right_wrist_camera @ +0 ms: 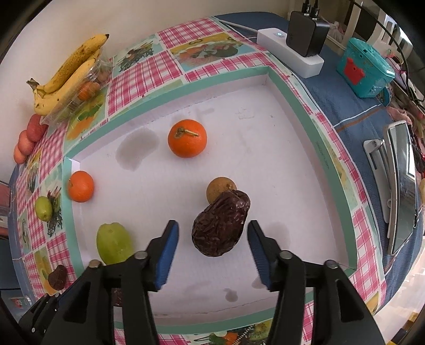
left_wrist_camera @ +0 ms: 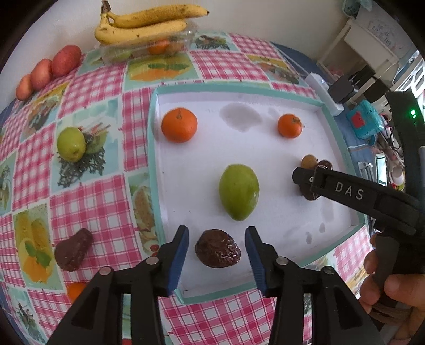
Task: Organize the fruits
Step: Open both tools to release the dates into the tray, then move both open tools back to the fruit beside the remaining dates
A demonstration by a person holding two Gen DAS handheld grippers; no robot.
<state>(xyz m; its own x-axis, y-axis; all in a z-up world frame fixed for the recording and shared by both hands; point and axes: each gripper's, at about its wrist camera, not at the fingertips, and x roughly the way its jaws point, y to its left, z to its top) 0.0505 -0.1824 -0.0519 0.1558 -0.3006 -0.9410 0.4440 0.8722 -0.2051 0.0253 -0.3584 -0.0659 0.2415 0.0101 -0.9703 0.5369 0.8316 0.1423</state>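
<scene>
Both tongs hang low over the white tray (left_wrist_camera: 265,148), fingers pointing forward and down. The left tongs (left_wrist_camera: 217,253) are spread wide over the tray's near edge, blue pads (left_wrist_camera: 180,261) apart. The right tongs (right_wrist_camera: 212,250) gape likewise further in, their black body gripped by a bare hand (left_wrist_camera: 390,289).

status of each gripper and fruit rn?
left gripper: open, astride a dark wrinkled fruit in the tray, not touching
right gripper: open, astride another dark fruit
small brown fruit: touching that one
green fruit: lying in tray
bananas: atop clear box
</scene>
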